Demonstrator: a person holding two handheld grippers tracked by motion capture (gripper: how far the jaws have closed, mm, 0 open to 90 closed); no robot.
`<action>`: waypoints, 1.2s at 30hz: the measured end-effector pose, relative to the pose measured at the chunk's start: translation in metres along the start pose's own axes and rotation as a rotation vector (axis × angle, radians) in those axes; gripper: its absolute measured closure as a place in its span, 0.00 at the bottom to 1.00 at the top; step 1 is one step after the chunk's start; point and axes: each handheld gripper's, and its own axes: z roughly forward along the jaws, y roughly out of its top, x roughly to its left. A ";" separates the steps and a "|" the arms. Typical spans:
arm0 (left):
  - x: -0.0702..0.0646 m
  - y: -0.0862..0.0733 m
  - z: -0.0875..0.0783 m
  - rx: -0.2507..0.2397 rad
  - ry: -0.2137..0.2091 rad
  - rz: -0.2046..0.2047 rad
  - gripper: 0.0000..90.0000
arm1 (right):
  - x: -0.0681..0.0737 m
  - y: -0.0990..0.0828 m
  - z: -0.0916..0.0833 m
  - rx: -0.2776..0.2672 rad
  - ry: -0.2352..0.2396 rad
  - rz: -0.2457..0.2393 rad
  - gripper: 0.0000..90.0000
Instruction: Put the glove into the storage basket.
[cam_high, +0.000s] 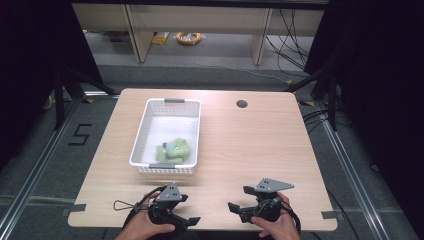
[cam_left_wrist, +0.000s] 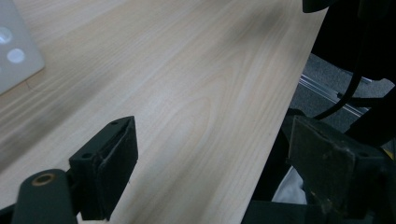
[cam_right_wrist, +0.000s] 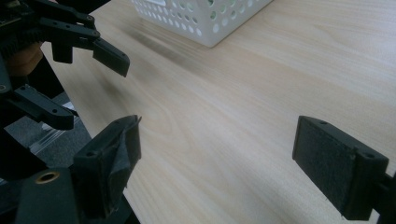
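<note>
You held both tongs wide and empty at the bench's (cam_high: 240, 145) near edge: left tongs (cam_high: 186, 210), right tongs (cam_high: 239, 200), near the basket (cam_high: 145, 125).

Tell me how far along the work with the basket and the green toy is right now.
Looks done: the green toy lies inside the white basket, at its near end. In hand: nothing. The left gripper and right gripper both sit open near the table's front edge, jaws apart over bare wood. Left: nothing else lies on the table to put away, so this may be either the end or a fresh start.
</note>
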 end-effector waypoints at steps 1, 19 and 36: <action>-0.001 0.000 0.000 -0.004 -0.004 0.006 0.17 | -0.001 -0.001 -0.001 0.006 -0.013 -0.009 0.18; -0.011 -0.009 0.001 0.025 0.000 0.061 0.17 | 0.005 -0.018 -0.002 0.051 -0.028 -0.042 0.18; -0.012 -0.011 0.002 0.031 0.012 0.039 0.17 | 0.007 -0.024 0.000 0.081 -0.044 -0.104 0.18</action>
